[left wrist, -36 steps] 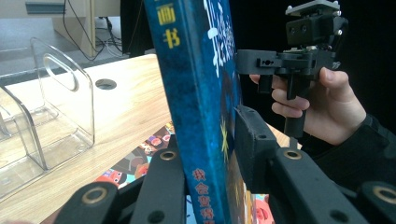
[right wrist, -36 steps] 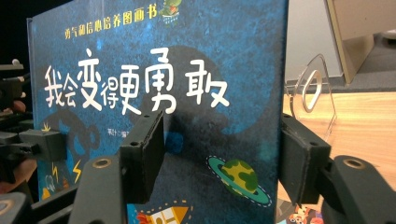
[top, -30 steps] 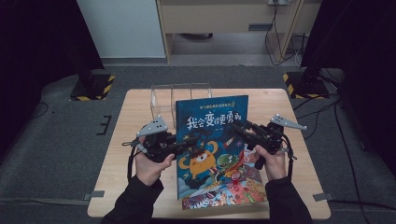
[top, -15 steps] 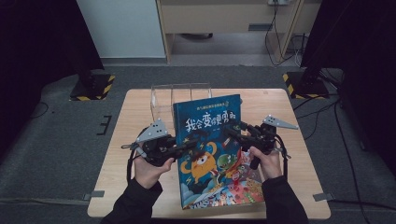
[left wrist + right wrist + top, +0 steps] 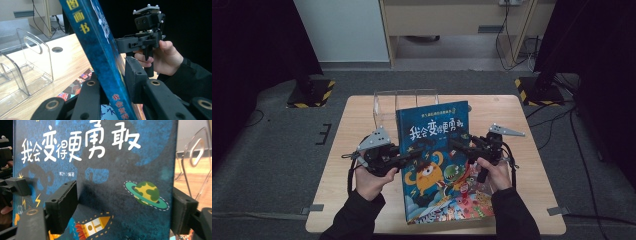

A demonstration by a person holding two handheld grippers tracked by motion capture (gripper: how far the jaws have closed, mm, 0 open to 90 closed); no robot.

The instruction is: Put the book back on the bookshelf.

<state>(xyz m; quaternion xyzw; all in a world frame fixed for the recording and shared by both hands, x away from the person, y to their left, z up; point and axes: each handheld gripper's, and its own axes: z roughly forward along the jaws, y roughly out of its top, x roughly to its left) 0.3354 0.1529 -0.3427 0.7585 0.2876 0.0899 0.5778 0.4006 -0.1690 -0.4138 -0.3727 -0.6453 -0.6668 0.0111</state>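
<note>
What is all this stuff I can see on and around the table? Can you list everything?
Blue picture book with white title: one, lifted at a tilt over the table's middle.
Colourful picture book lying flat: one, under the blue one.
Clear plastic book stand: one, at the table's far edge.
Light wooden table: one, centre.
Yellow-black striped stand bases: two, on the grey floor, left and right.
Left gripper: black, clamped on the blue book's spine edge.
Right gripper: black, jaws have just been opening, wide across the cover.
Hands: two, dark sleeves.
</note>
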